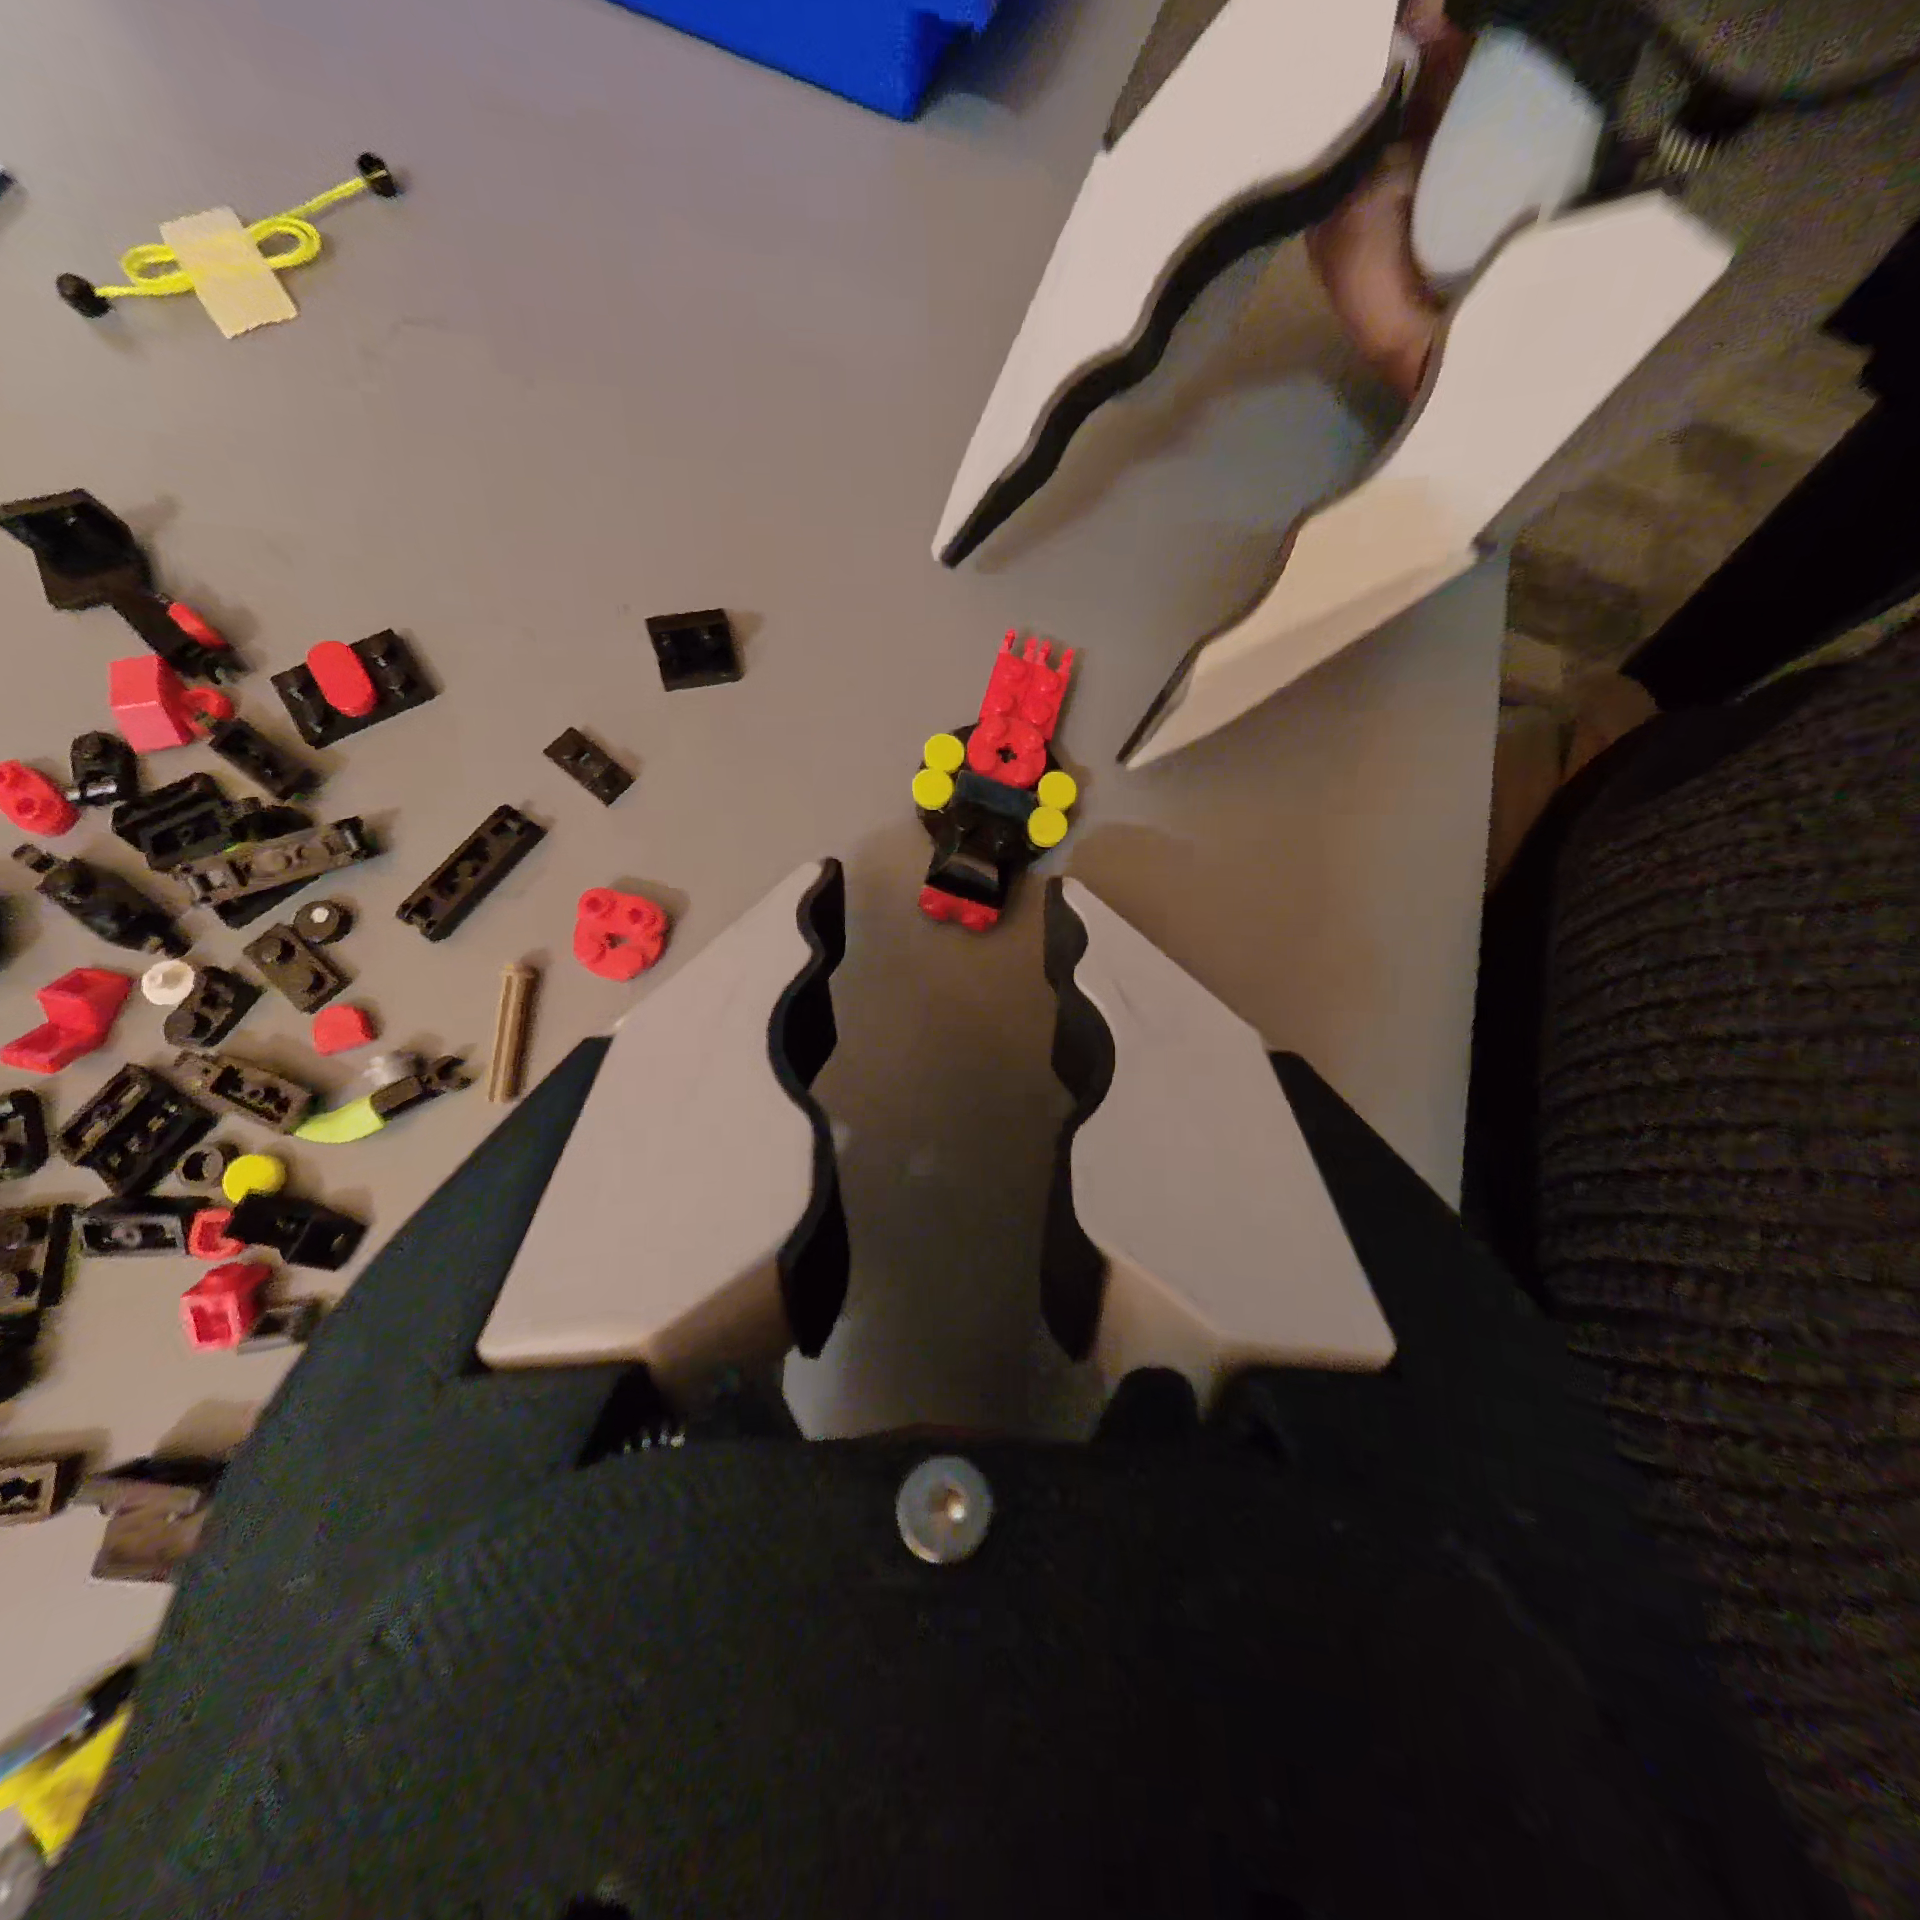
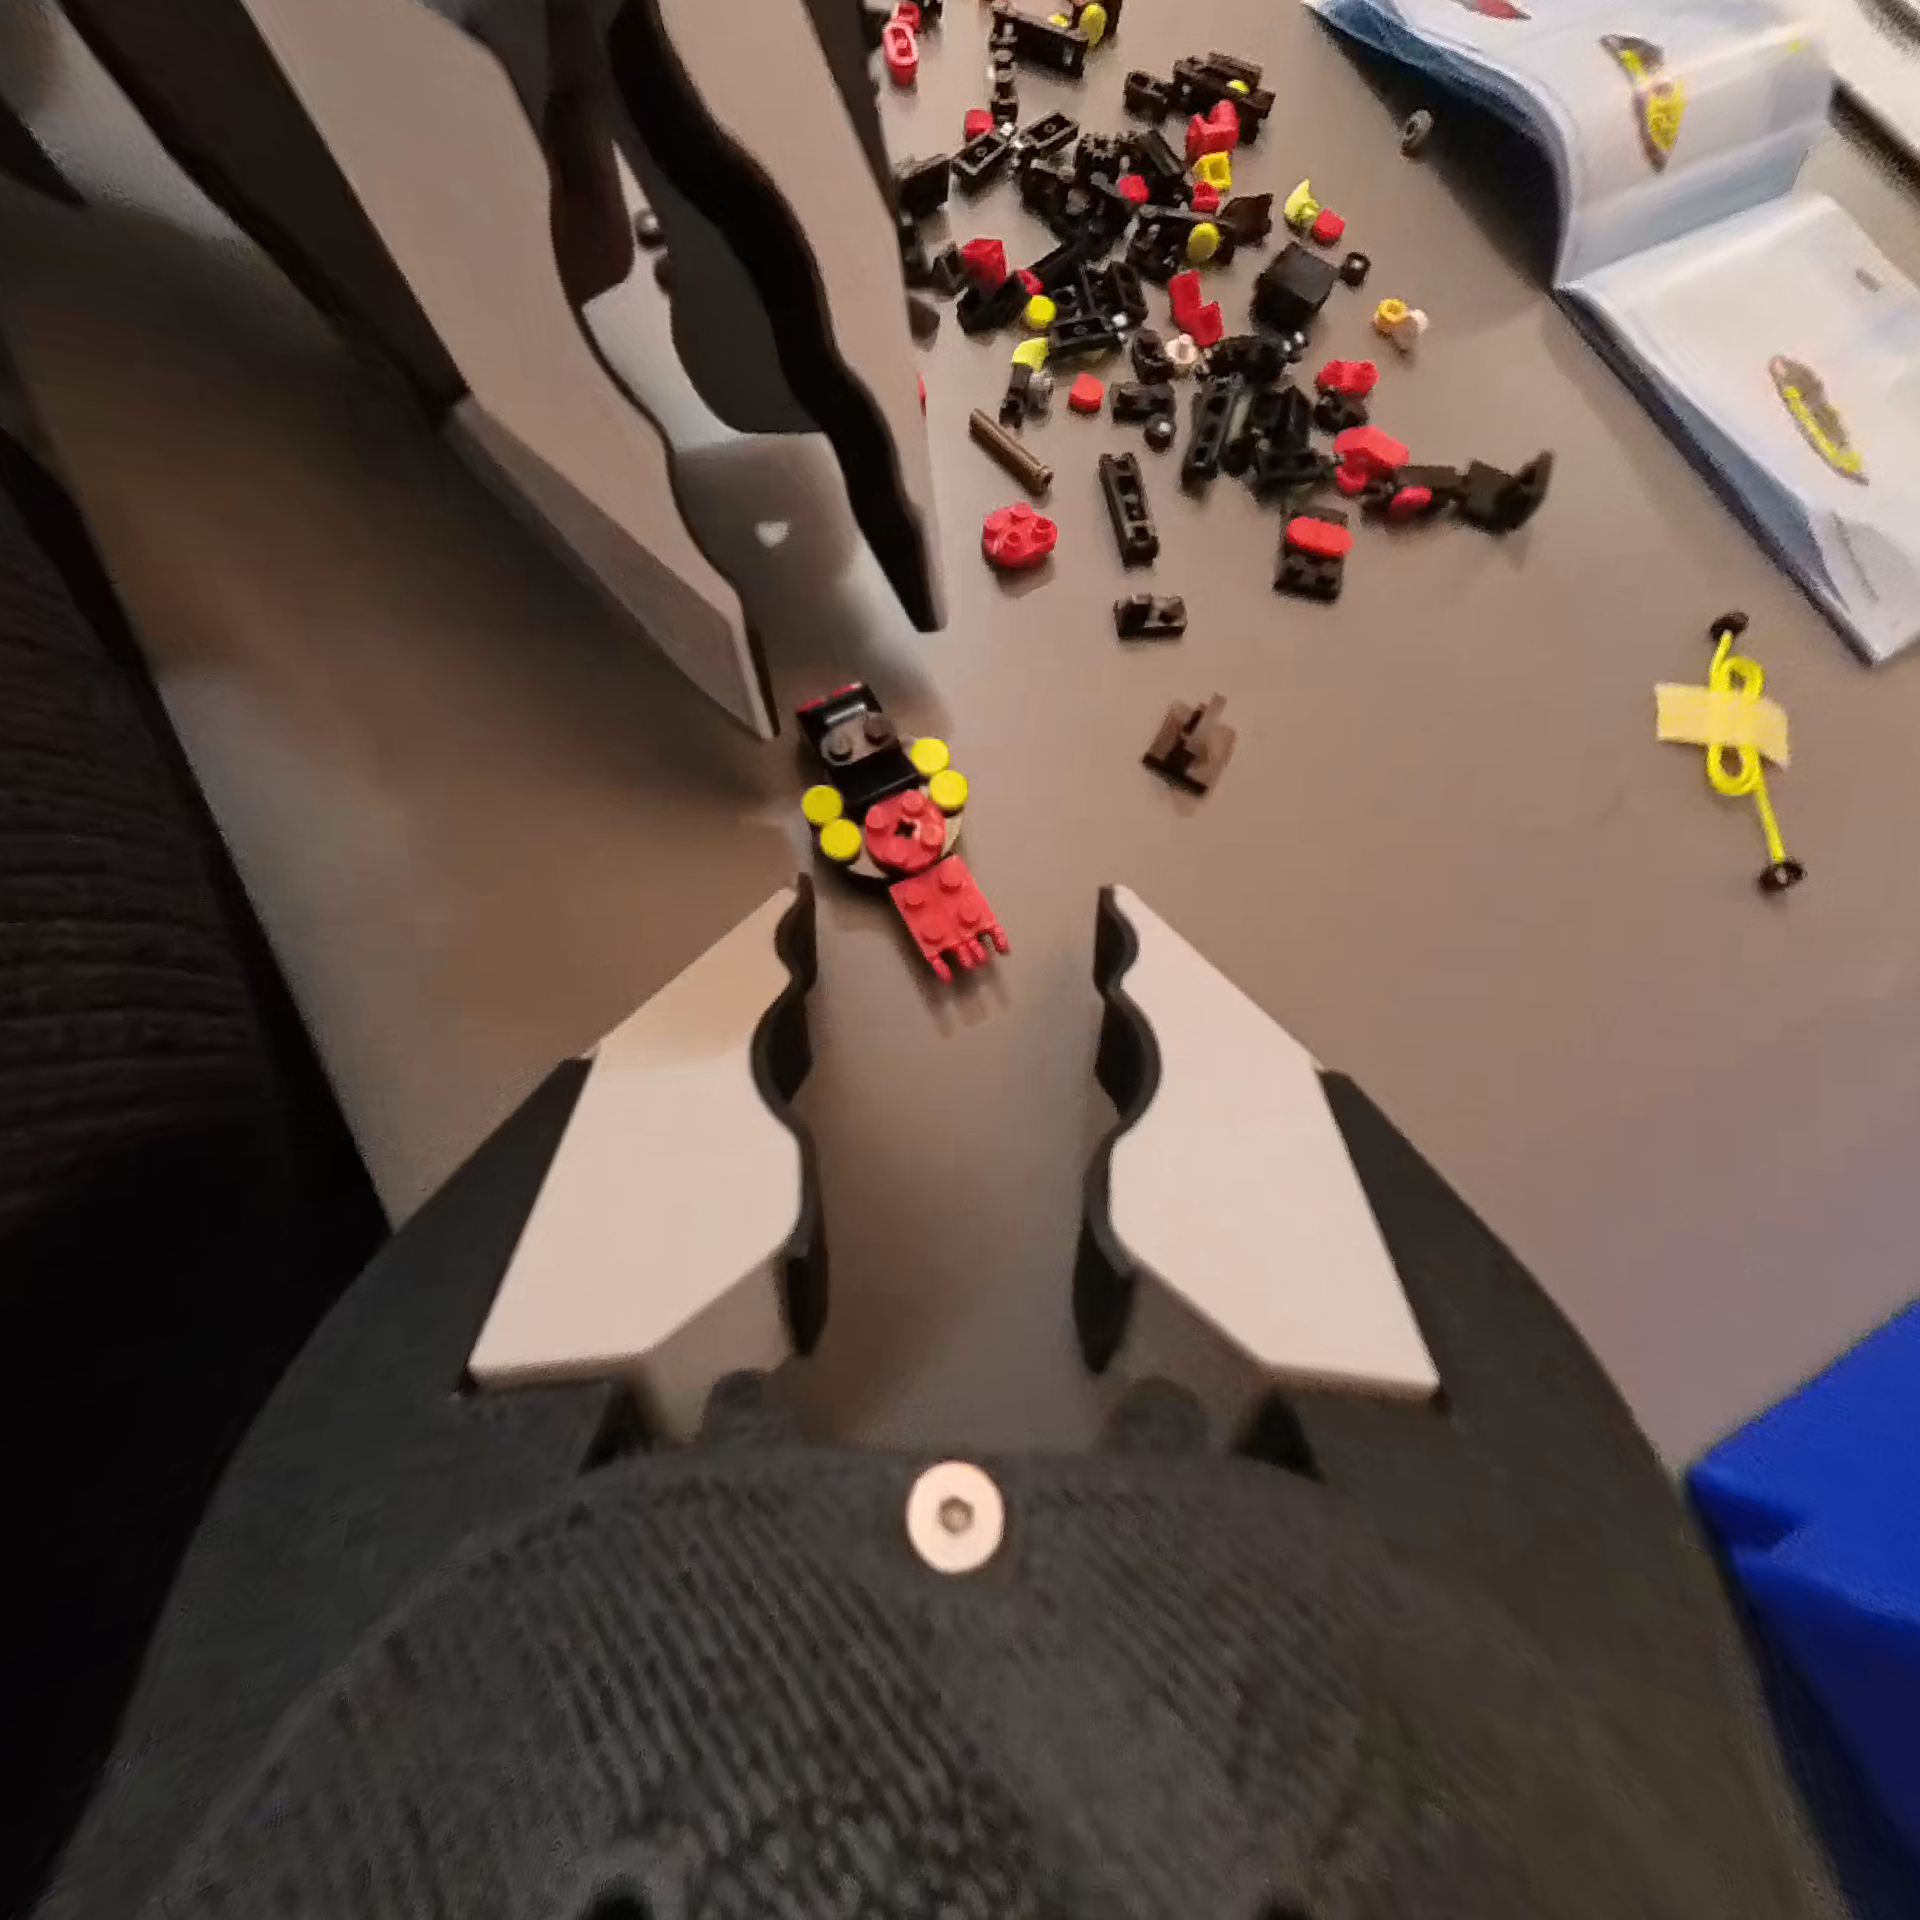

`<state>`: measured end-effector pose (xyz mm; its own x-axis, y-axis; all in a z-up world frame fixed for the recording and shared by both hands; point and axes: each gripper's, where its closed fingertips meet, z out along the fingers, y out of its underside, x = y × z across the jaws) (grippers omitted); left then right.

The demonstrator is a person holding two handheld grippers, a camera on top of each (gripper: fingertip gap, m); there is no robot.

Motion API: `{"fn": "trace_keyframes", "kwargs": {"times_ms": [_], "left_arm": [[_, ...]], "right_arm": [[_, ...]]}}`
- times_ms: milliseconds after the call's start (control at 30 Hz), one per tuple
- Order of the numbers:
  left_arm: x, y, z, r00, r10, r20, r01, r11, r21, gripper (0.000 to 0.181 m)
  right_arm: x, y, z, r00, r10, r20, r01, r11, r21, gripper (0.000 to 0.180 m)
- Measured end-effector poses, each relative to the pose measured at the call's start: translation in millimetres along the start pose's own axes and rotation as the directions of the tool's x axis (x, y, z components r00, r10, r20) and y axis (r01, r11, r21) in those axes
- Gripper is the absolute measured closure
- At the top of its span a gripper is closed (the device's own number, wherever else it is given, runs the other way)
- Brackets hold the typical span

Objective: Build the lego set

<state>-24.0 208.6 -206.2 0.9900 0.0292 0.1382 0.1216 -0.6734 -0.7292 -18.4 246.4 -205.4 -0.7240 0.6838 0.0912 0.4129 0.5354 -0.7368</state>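
Left gripper [image 1: 943, 883]: your jaws stand apart and grasp nothing; the tips sit just short of the partial lego build, one on either side of its near end.
Right gripper [image 2: 954, 896]: you hold this one released as well, nothing between the fingers; it faces the build from the opposite end, its tips near the red comb-edged plate.
Partial lego build [image 1: 992, 795]: it lies flat on the table between your two grippers, touching neither. A black base carries four yellow round studs, a red round plate in the middle and a red plate with teeth at one end.
Table [image 1: 623, 416]: a plain grey matte surface; the build rests close to its edge.
Dark ribbed fabric [image 1: 1714, 1039]: just past the table edge beside the build, it fills the side of both views.
Red round brick [image 1: 619, 932]: loose, a little way from the build toward the pile.
Brown axle [image 1: 511, 1029]: next to that red brick, on its far side from the build.
Loose parts pile [image 2: 1164, 281]: black, red and yellow pieces scattered well apart from the build.
Yellow string [image 2: 1730, 743]: taped in a loop, with black ends, farther from the build than the pile's near edge.
Instruction booklet [image 2: 1714, 260]: open, beyond the pile as seen from the build.
Blue box [image 2: 1829, 1558]: at the table's side, well away from the build.
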Motion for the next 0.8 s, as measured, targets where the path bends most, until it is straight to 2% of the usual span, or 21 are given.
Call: {"fn": "trace_keyframes", "kwargs": {"times_ms": [133,233,367,400,433,533,700,800], "left_arm": [[-2,-1,-7,0.992,-0.116,-0.045,0.118,0.993,0.030,0.143],[-1,3,-9,0.979,-0.189,-0.081,0.192,0.981,0.029,0.143],[0,3,-12,0.972,-0.218,-0.093,0.222,0.974,0.041,0.143],[0,4,-13,0.972,-0.217,-0.088,0.222,0.974,0.045,0.143],[0,5,-13,0.973,-0.216,-0.080,0.220,0.974,0.046,0.143],[0,5,-15,0.972,-0.223,-0.072,0.227,0.972,0.055,0.143],[5,-7,-19,0.941,-0.311,-0.135,0.326,0.938,0.116,0.139],[16,-26,-31,0.834,-0.443,-0.329,0.513,0.842,0.166,0.138]], "right_arm": [[-6,-1,13,0.999,-0.033,0.037,0.034,0.999,-0.020,0.125],[-8,-4,18,0.997,-0.018,0.074,0.019,1.000,-0.018,0.130],[-14,-7,24,0.987,0.033,0.157,-0.031,0.999,-0.018,0.132],[-15,-8,24,0.986,0.031,0.165,-0.028,0.999,-0.018,0.135],[-15,-8,24,0.986,0.024,0.167,-0.020,1.000,-0.022,0.145],[-15,-10,23,0.987,-0.008,0.160,0.012,1.000,-0.024,0.148],[-10,-37,8,0.993,-0.075,0.095,0.064,0.991,0.121,0.147],[-5,-58,-9,0.989,-0.148,0.003,0.143,0.960,0.241,0.147]]}}
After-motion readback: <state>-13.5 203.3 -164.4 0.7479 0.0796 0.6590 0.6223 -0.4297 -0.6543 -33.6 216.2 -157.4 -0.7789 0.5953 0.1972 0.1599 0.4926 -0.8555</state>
